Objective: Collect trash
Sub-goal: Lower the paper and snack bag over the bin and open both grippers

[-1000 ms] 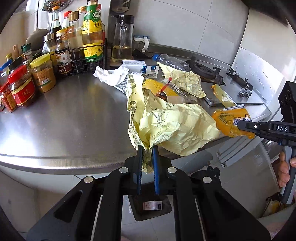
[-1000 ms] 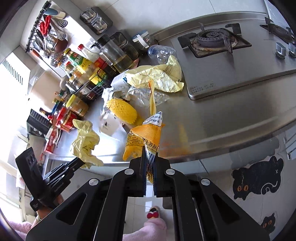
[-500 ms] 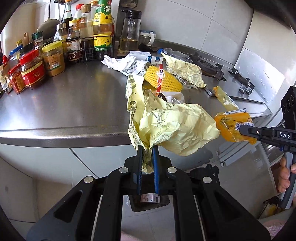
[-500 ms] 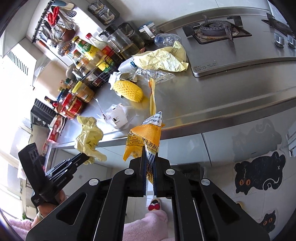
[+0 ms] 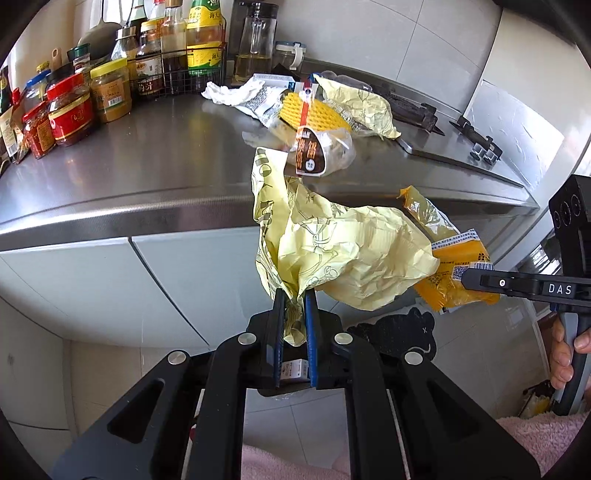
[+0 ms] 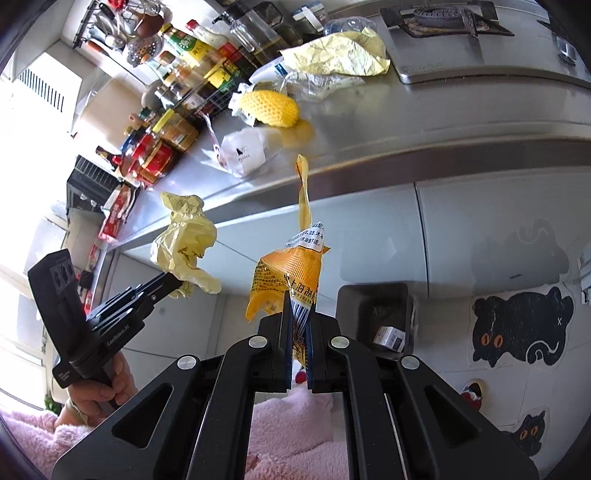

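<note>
My left gripper (image 5: 294, 295) is shut on a crumpled pale yellow wrapper (image 5: 340, 251), held in the air in front of the steel counter's edge (image 5: 110, 218). That same wrapper (image 6: 184, 240) and left gripper (image 6: 173, 282) show at the left of the right wrist view. My right gripper (image 6: 299, 299) is shut on an orange snack bag (image 6: 291, 273), also off the counter; the orange bag (image 5: 450, 254) appears beside the yellow wrapper in the left wrist view. On the counter lie a yellow foam net (image 5: 314, 114), a clear wrapper with a brown label (image 5: 314, 151), another yellow wrapper (image 6: 336, 55) and a white packet (image 6: 243, 147).
Jars and sauce bottles (image 5: 74, 107) crowd the counter's back left by a wire rack (image 5: 173, 77). A gas stove (image 6: 439, 18) sits at the right. Below the counter stands a grey bin (image 6: 376, 317) with a small box inside. Cat stickers (image 6: 517, 325) mark the cabinet fronts.
Both grippers have drawn back and down from the counter with their wrappers; the counter edge now sits higher in both views, and the grey bin has come into the right wrist view.
</note>
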